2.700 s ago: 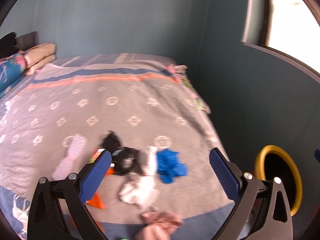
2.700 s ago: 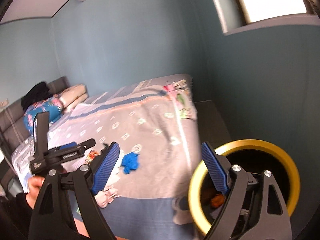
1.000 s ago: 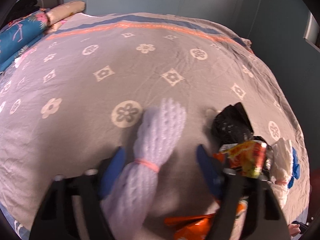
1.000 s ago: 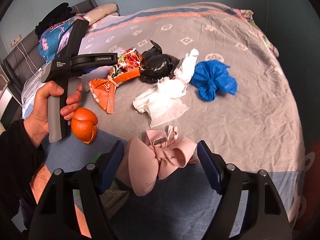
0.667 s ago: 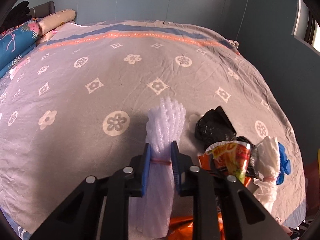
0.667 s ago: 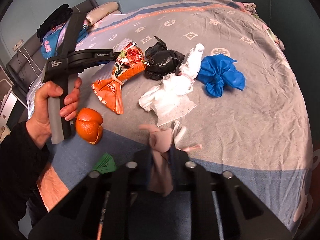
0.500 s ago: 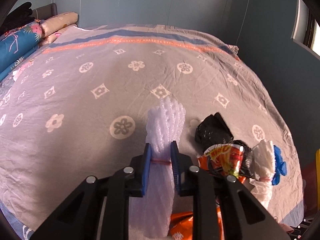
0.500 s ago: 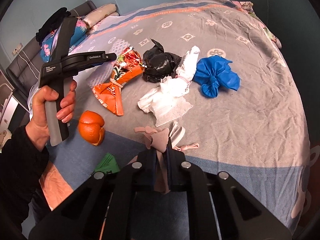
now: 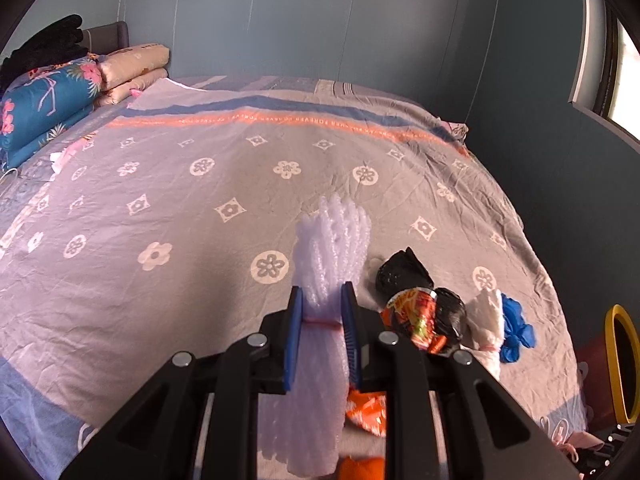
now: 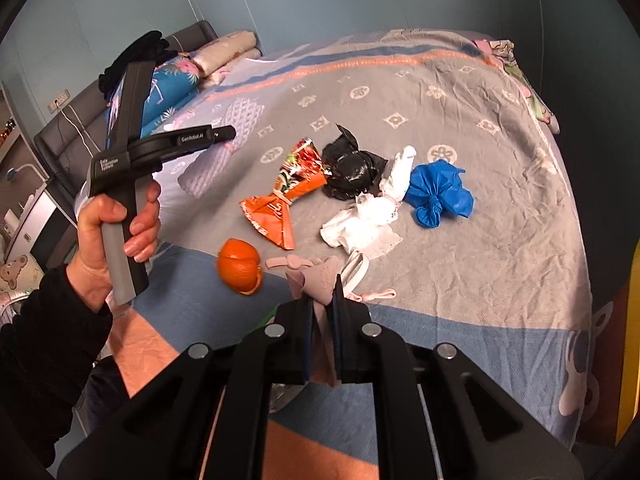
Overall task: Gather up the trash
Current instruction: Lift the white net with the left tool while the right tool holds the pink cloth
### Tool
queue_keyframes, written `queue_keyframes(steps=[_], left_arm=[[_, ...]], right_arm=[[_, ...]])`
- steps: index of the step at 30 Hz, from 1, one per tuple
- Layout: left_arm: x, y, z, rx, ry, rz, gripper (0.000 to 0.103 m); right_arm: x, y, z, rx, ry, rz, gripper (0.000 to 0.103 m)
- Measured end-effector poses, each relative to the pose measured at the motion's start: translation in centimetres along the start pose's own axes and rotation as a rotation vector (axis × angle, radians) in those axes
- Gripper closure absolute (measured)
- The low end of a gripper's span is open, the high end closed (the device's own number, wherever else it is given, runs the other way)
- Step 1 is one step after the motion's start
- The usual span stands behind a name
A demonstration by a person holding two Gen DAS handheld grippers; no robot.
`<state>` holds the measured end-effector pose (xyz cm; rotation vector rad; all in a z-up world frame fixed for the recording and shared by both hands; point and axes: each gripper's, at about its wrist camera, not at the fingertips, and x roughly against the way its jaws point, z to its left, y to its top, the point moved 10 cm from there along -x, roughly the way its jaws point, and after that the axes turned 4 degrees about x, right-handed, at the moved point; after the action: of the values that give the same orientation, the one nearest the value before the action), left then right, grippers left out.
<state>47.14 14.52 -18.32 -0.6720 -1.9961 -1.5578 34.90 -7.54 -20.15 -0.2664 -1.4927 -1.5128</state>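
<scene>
bed point(image 9: 168, 184): grey patterned cover fills both views; folded bedding and pillows point(image 9: 52, 92) stacked at the far left end.
bin point(image 9: 619, 364): yellow-rimmed, on the floor off the bed's right side, at the right edge of the left wrist view. Only a yellow strip of it shows at the right edge of the right view.
trash still on bed: orange snack wrapper point(image 10: 280, 200), black bag point(image 10: 352, 170), white tissue wad point(image 10: 368, 216), blue knotted bag point(image 10: 436, 192) in a tight row mid-bed; orange peel point(image 10: 239, 266) nearer, by the blue border.
left hand point(image 10: 116, 232): person's hand on the grey handle, dark sleeve; seen in the right wrist view, at the left.
left gripper point(image 9: 320, 328): pinching the white foam net point(image 9: 326, 280) at its pink band. The net's far end fans out past the pads, its near end hangs down under them. Looks clear of the cover, though I can't confirm it from this angle.
right gripper point(image 10: 323, 316): pads pressed tight on the pink rag point(image 10: 320, 276); a fold sticks up beyond the tips, pink straps trail right onto the cover.
step: both picks done, load in each gripper; reads as the carry phase, drop-off not yet made.
next: swing both right to the bin, get over the opening, then spread the pads. The foam net is long, so it needs height to clear the rim.
risk: rag straps may drag or catch on the cover.
remaining: five pieces on the bed, so early in the job.
</scene>
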Motion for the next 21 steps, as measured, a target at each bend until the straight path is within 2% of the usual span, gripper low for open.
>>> queue_keyframes(steps=[13, 21], left_arm=[[6.1, -2.3, -1.7, -0.004, -0.056, -0.030, 0.085], [9.6, -3.6, -4.6, -0.028, -0.099, -0.052, 0.085]], right_arm=[[5.5, -0.7, 0.1, -0.017, 0.000, -0.050, 0.095], [9.6, -1.5, -1.1, -0.029, -0.019, -0.094, 0.095]])
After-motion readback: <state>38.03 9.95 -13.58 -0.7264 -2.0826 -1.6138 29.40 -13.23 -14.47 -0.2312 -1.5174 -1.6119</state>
